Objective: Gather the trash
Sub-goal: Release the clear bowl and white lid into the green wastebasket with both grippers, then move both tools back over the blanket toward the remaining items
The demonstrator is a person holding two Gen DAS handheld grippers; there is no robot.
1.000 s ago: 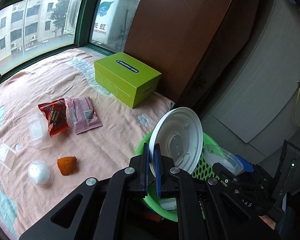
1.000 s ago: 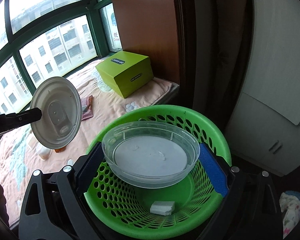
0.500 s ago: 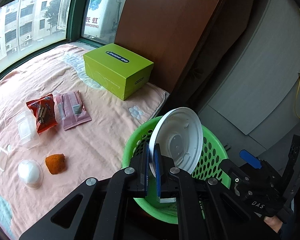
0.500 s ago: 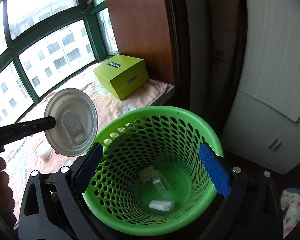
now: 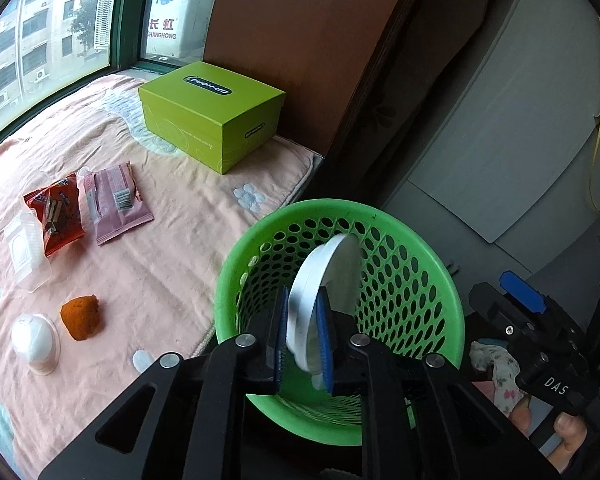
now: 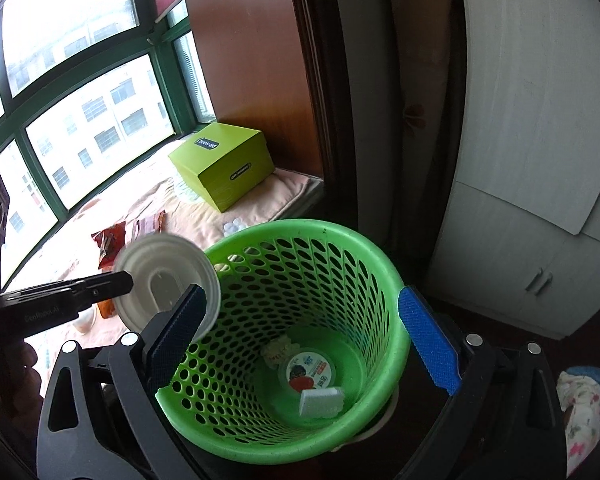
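Bed: pink blanket (image 5: 168,248)
Far end: green box (image 5: 210,114)
Middle: red wrapper (image 5: 56,212); pink wrapper (image 5: 114,202)
Near: orange lump (image 5: 80,317); clear cup (image 5: 34,342); clear tray (image 5: 24,250)

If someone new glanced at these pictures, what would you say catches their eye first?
Probably the bright green basket at centre, with the left claw holding a white round lid on edge over its rim. Next, the lime-green box against the wooden panel, and the wrappers scattered on the pink blanket by the window.
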